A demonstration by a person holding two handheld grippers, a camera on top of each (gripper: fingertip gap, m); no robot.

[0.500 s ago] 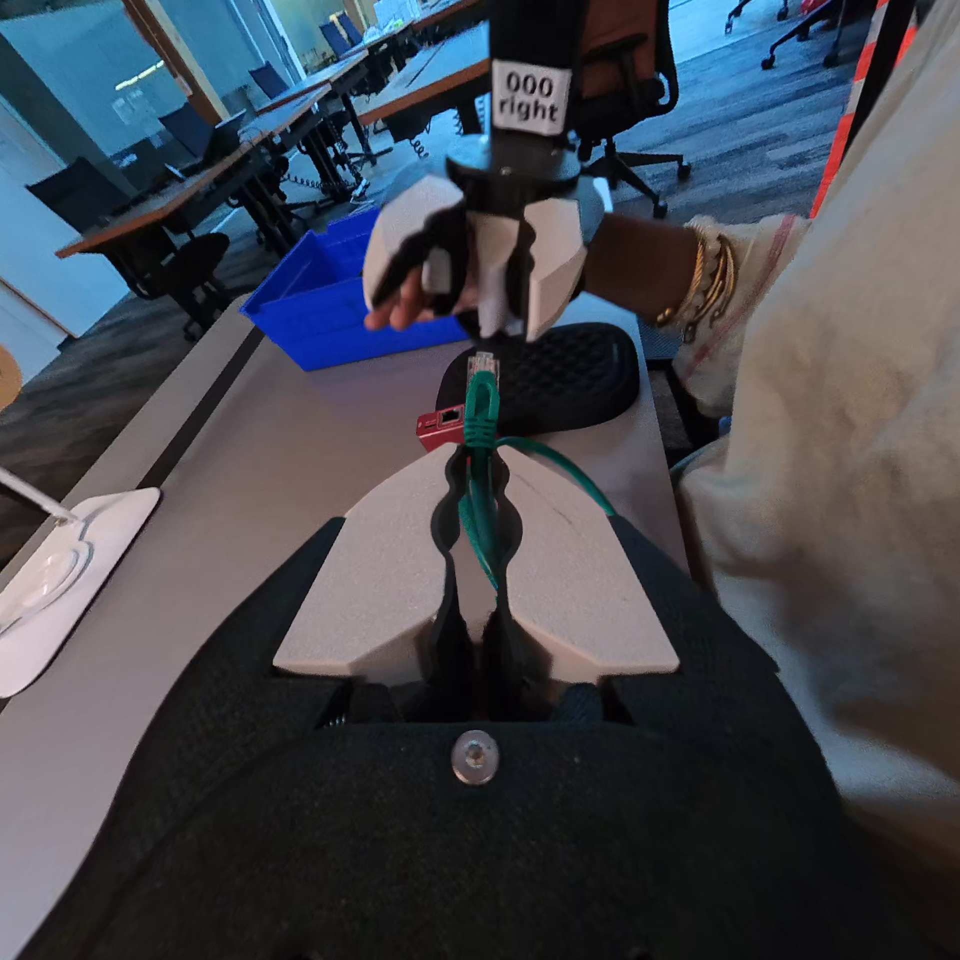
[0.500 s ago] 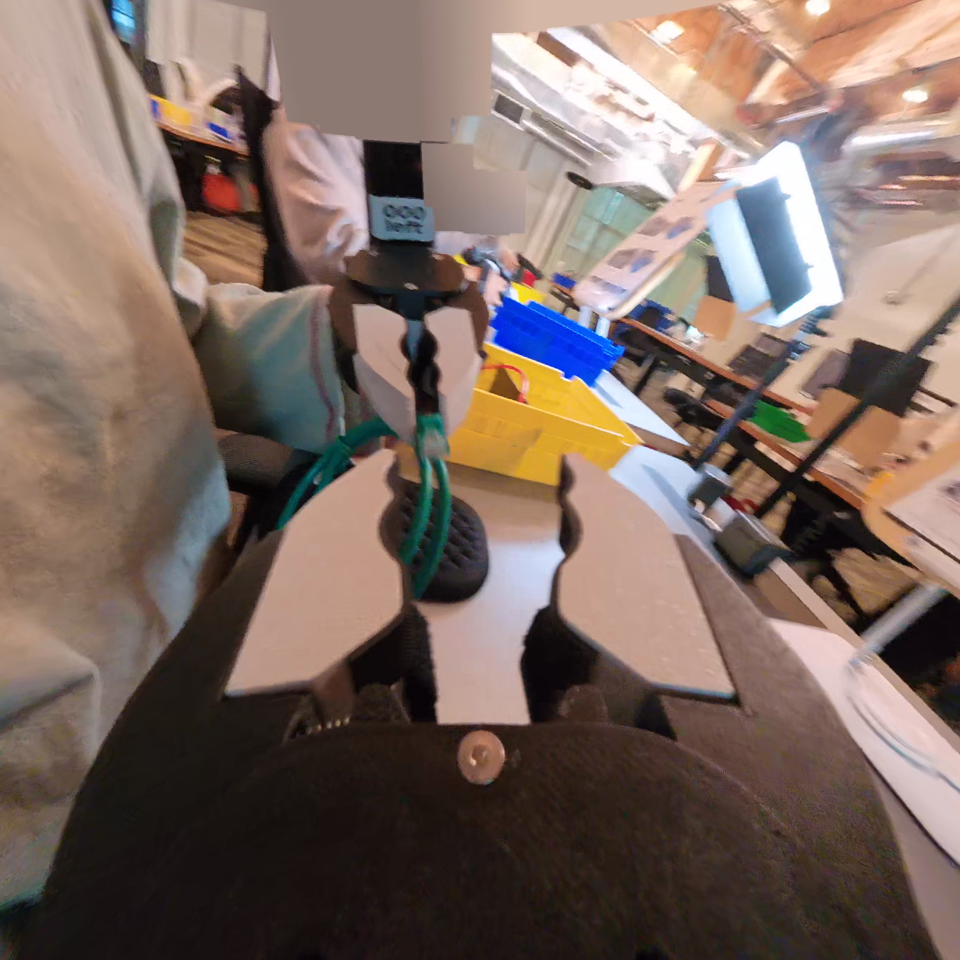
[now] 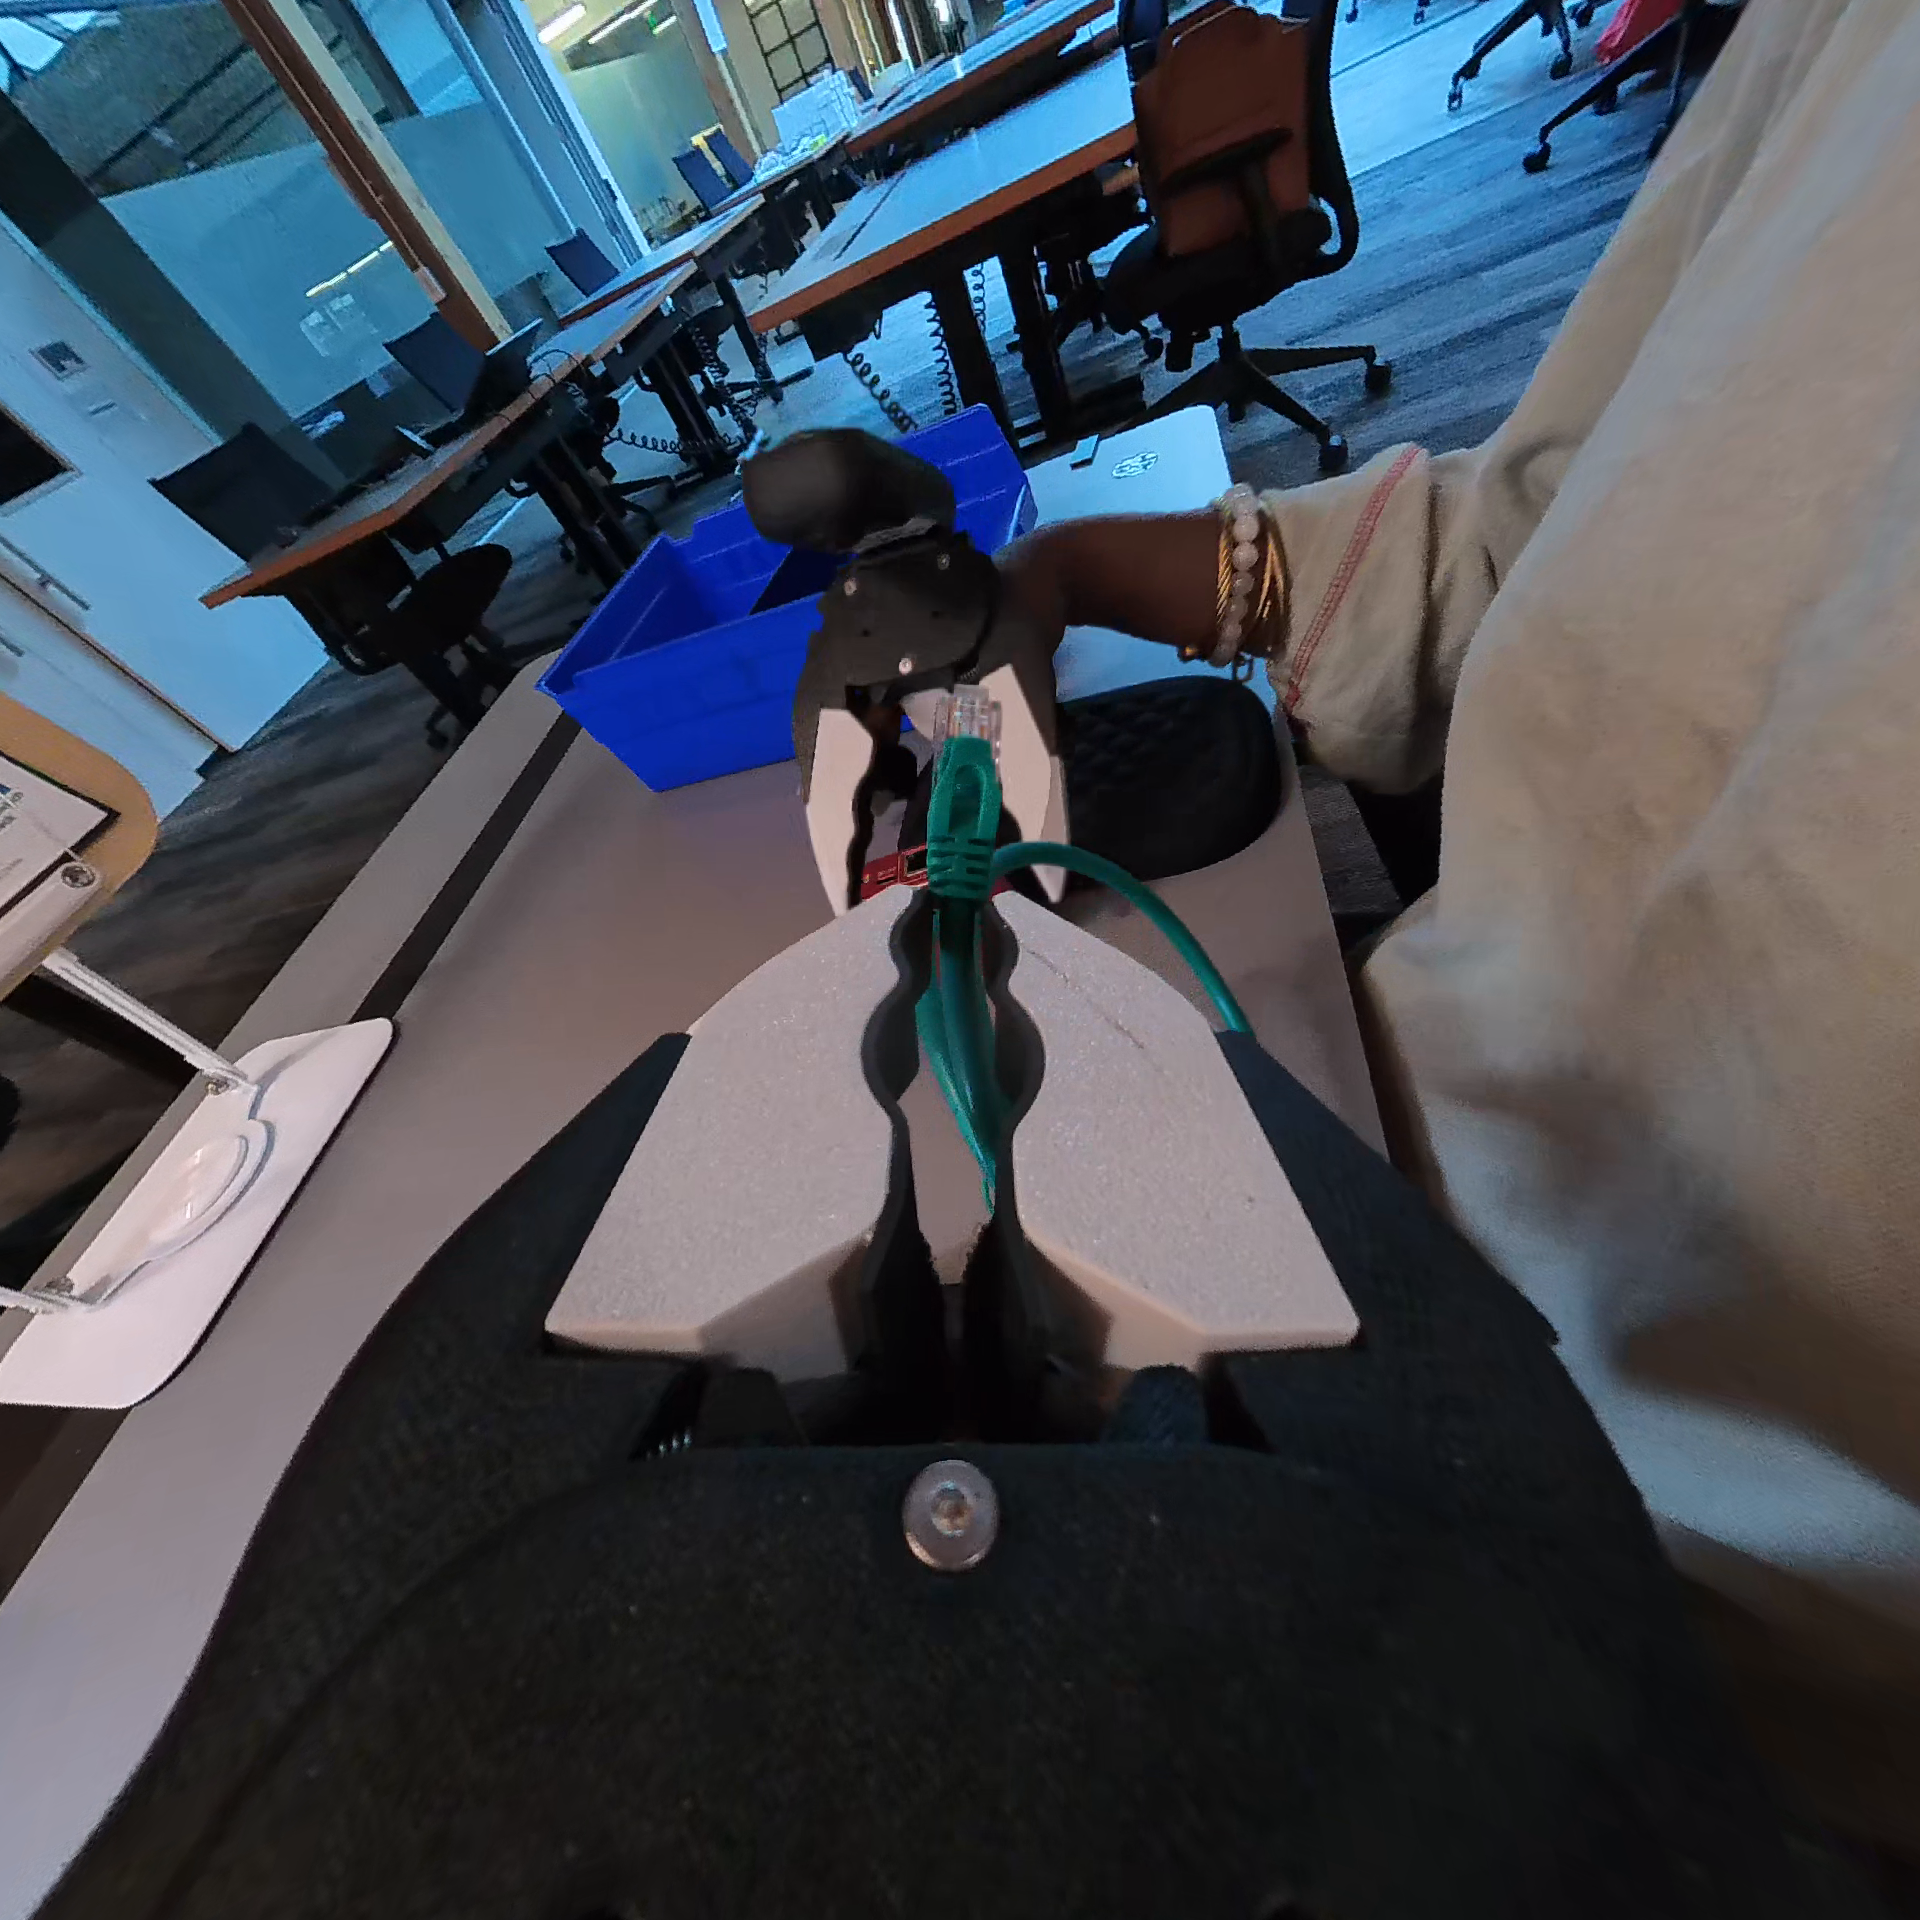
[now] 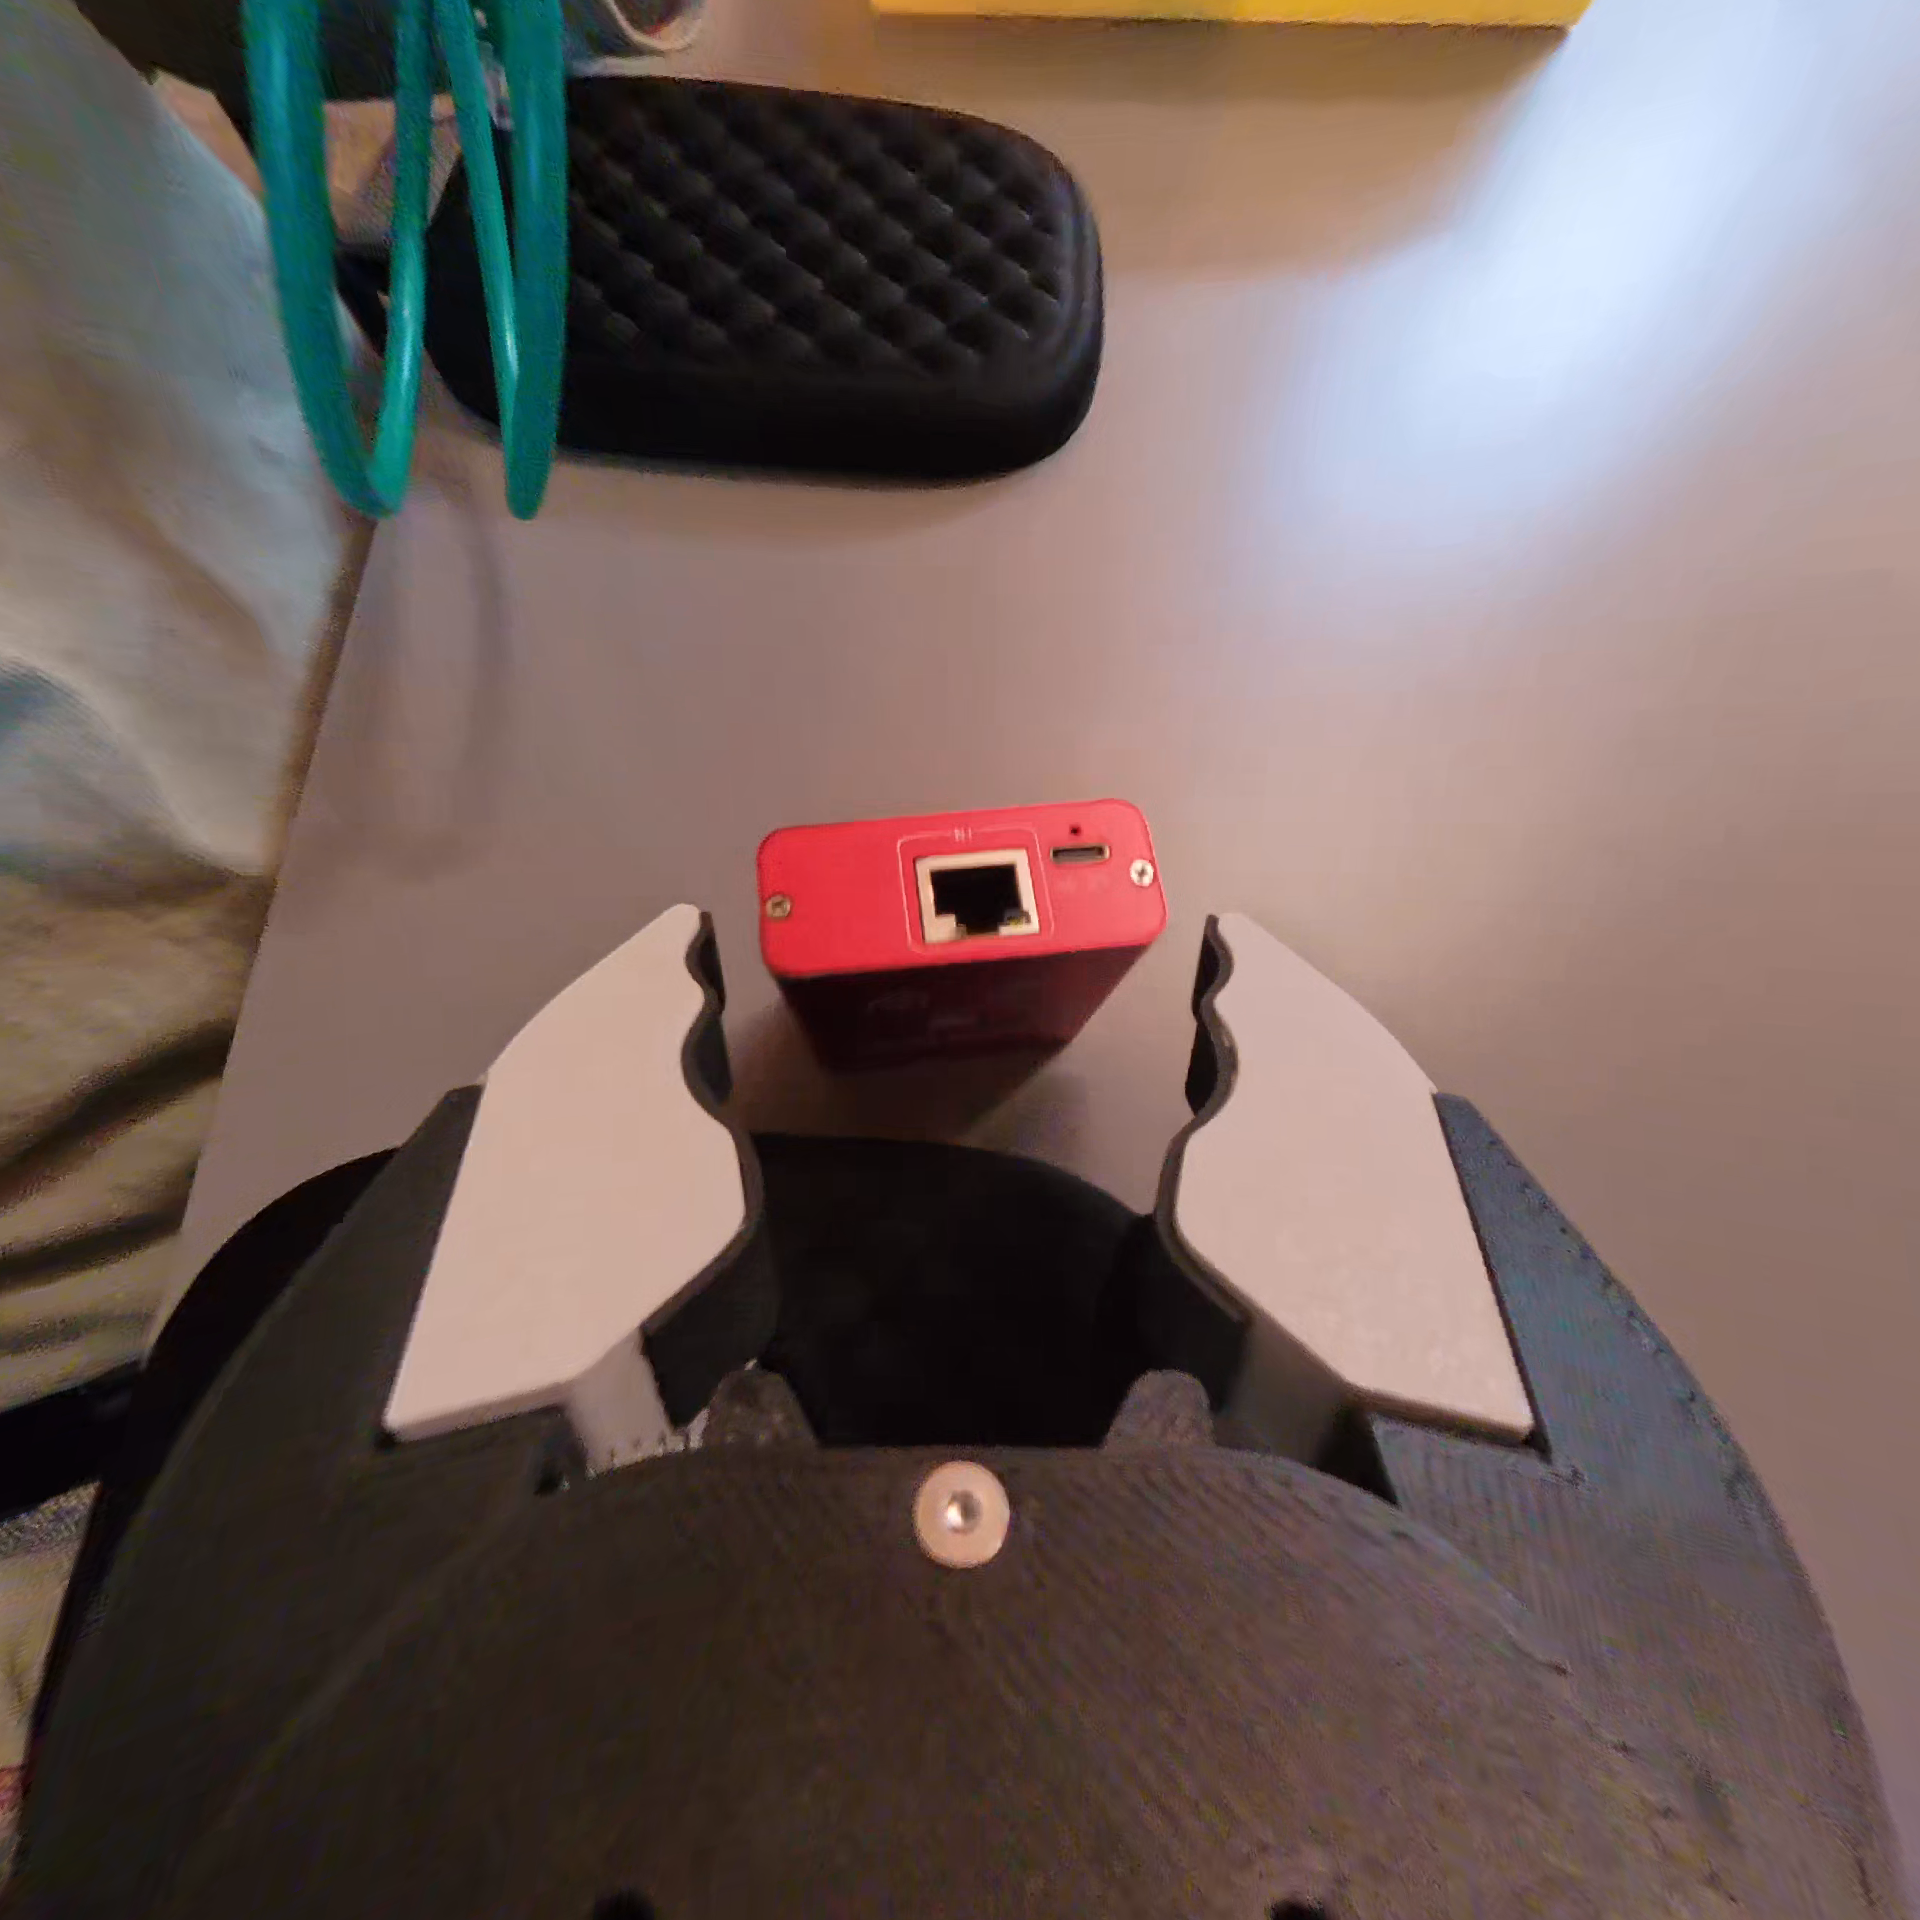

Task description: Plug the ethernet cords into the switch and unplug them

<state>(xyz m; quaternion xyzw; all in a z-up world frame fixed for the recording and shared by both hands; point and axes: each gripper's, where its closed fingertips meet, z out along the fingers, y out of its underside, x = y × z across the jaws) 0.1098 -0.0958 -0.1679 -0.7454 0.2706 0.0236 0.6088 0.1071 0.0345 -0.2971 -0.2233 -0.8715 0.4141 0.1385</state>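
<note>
Grey table (image 4: 1351, 623): bare surface beyond red switch (image 4: 961, 914), which sits near the person-side edge. Quilted black pad (image 4: 790, 270) farther off. Switch: small metal box, one port facing up, lying between but clear of right gripper (image 4: 961, 971) jaws, spread wide. Left gripper (image 3: 951, 914): jaws clamped on green ethernet cord (image 3: 961, 810), clear plug upward, above table. Blue bin (image 3: 707, 665) at far edge.

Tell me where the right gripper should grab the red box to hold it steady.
Grip the red box across its two long side walls, behind the socket face, coming down from above. The right gripper, open, already straddles it, and the sides are flat and parallel; that leaves the socket free.
</note>
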